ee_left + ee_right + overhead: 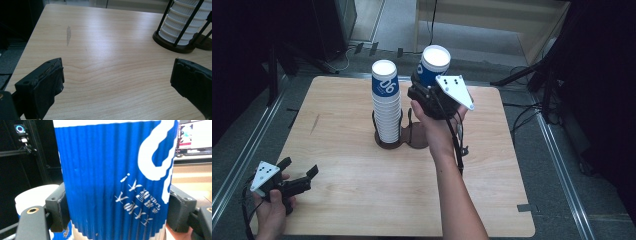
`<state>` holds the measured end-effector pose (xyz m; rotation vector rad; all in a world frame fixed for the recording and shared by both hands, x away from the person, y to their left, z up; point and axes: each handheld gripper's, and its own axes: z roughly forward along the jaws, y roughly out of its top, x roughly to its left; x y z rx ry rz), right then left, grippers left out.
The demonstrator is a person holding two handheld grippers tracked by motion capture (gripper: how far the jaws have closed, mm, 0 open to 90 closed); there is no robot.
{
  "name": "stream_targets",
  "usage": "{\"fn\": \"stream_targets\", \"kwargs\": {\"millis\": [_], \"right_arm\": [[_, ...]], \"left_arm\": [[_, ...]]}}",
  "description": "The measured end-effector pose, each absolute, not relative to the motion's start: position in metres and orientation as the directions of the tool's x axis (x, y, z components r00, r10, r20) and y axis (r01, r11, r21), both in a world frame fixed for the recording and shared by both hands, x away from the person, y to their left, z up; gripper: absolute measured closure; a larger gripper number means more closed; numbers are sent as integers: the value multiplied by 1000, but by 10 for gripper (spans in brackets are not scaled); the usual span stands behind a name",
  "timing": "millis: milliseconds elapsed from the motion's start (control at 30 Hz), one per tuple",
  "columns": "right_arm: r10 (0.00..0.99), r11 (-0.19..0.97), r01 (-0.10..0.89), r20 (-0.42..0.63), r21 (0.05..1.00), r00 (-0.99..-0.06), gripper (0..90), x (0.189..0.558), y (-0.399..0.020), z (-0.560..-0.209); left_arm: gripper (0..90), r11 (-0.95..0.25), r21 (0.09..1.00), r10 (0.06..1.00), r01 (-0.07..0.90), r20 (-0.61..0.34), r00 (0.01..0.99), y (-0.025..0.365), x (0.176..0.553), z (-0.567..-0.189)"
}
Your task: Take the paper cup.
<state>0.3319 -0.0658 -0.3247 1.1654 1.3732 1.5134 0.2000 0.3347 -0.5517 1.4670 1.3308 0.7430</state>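
Nearest the camera, the person's left hand (272,202) is holding the left gripper (302,176) low over the near left corner of the pale wooden table (362,200). Its jaws are standing wide apart with nothing between them, and bare tabletop is showing between them in the left gripper view.

Farther in, the right gripper (422,82) is being carried above the table's far half. Its jaws are clamping one blue ribbed paper cup with white lettering (433,65), held upside down with its white base facing up. In the right gripper view the black pads (58,207) are pressing on both sides of the cup's wall (112,177).

Just left of the held cup, the tall stack of matching inverted blue-and-white paper cups (386,102) is standing inside a dark round holder with thin upright rods (388,142). A second, empty dark ring base (418,139) is lying just beside it, below the right hand.

Hazards from this point, as judged:
- Ribbed paper walls are yielding easily; excess squeeze is likely to crush the cup.
- Lowering the cup off-centre is risking a catch on a holder rod.
- A sideways sweep is risking a knock on the tall stack, since the two are close together.
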Motion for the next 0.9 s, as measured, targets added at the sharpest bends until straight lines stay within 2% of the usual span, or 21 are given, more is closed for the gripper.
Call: {"fn": "stream_targets", "kwargs": {"millis": [433,900], "right_arm": [[962,-135,71,148,988,-231,216,317,-111,-356],[970,-120,88,135,989,-201,216,291,-139,-393]], "left_arm": [[0,85,931,956,356,-177,233,337,202,-552],[0,79,934,953,349,-173,247,338,202,-552]]}}
